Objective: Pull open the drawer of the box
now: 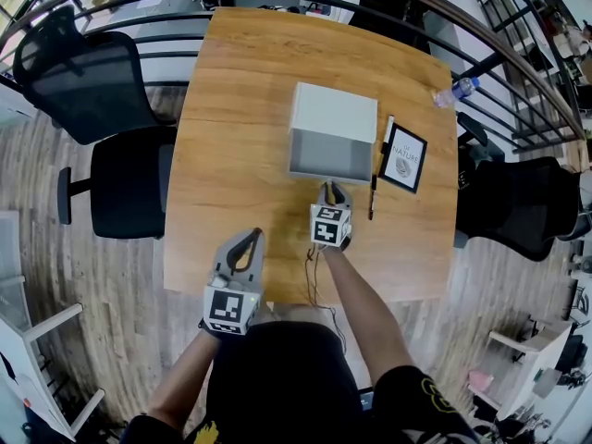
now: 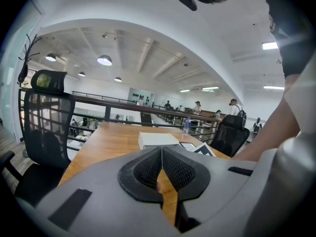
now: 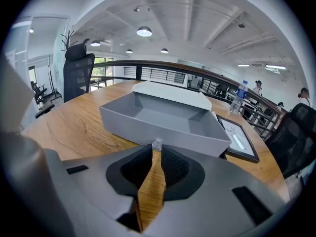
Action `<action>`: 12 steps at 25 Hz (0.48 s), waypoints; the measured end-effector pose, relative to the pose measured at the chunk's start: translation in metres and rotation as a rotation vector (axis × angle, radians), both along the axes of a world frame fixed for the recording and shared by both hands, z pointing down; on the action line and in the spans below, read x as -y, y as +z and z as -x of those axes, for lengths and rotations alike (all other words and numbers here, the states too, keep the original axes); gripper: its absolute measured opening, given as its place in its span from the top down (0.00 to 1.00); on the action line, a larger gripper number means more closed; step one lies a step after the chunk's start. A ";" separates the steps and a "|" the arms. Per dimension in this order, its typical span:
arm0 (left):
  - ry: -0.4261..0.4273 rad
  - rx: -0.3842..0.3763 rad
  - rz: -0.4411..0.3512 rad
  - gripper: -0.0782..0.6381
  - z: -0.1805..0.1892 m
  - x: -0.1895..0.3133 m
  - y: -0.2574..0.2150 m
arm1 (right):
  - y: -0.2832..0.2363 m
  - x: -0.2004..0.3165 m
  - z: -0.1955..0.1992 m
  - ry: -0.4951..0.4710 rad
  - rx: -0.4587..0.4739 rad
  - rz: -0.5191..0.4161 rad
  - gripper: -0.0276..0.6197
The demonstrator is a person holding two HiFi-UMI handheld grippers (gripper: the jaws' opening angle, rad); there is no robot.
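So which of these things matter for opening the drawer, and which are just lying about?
For the job: box, drawer, knob, right gripper shut on the knob.
Lying about: picture, pen, bottle, chairs.

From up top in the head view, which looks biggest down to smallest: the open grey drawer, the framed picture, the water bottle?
1. open grey drawer
2. framed picture
3. water bottle; it is farthest from the camera, so it may look smaller than it really is.
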State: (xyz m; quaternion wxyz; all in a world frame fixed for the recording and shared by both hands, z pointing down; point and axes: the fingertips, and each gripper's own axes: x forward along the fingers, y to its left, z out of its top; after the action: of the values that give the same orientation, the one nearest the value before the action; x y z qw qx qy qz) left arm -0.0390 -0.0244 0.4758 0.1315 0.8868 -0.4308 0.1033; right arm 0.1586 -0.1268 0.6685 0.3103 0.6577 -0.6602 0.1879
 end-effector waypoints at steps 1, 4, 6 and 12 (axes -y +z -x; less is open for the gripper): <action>0.006 0.002 -0.001 0.87 -0.001 0.001 0.000 | 0.000 0.001 0.000 0.007 0.001 0.000 0.88; 0.011 -0.002 -0.003 0.87 -0.002 0.002 -0.002 | 0.001 0.000 -0.001 0.042 0.023 0.019 0.86; 0.000 -0.015 -0.011 0.87 -0.001 0.004 -0.007 | -0.001 -0.001 0.002 0.053 0.048 0.025 0.86; -0.004 -0.007 -0.022 0.87 0.010 0.013 -0.020 | -0.023 -0.016 0.020 0.004 0.050 0.000 0.96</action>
State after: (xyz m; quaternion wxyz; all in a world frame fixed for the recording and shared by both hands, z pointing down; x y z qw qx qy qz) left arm -0.0487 -0.0378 0.4562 0.1235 0.8877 -0.4333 0.0951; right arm 0.1382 -0.1109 0.6455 0.2931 0.6542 -0.6664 0.2050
